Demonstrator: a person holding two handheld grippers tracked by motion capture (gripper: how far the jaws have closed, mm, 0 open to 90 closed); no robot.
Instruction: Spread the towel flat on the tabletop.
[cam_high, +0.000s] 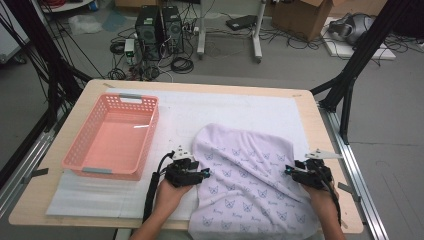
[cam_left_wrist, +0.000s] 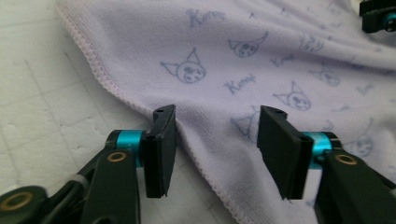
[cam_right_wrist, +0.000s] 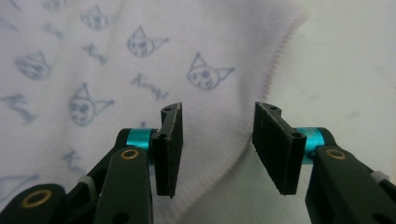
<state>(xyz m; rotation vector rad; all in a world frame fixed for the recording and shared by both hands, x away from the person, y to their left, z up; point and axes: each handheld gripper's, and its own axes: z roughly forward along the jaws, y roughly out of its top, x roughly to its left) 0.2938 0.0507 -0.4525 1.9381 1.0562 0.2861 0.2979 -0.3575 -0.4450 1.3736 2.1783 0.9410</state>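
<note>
- A pale lilac towel (cam_high: 250, 180) printed with small cat-like faces lies rumpled on the white mat (cam_high: 100, 197) that covers the table (cam_high: 75, 100), to the right of the pink basket (cam_high: 112, 136) and well apart from it.
- The towel's near end hangs past the table edge closest to the person.
- The left gripper (cam_high: 204, 172) sits at the towel's left edge, on the side facing the basket; the person's hand holds it from below.
- In the left gripper view, the left gripper (cam_left_wrist: 217, 140) has its jaws apart, with the stitched hem of the towel (cam_left_wrist: 243, 60) running between them; the pads do not press on the cloth.
- The right gripper (cam_high: 291, 170) sits at the towel's right edge, the side farthest from the basket.
- In the right gripper view, the right gripper (cam_right_wrist: 217, 140) has its jaws apart too, straddling the towel's (cam_right_wrist: 116, 70) hem without pinching it.
</note>
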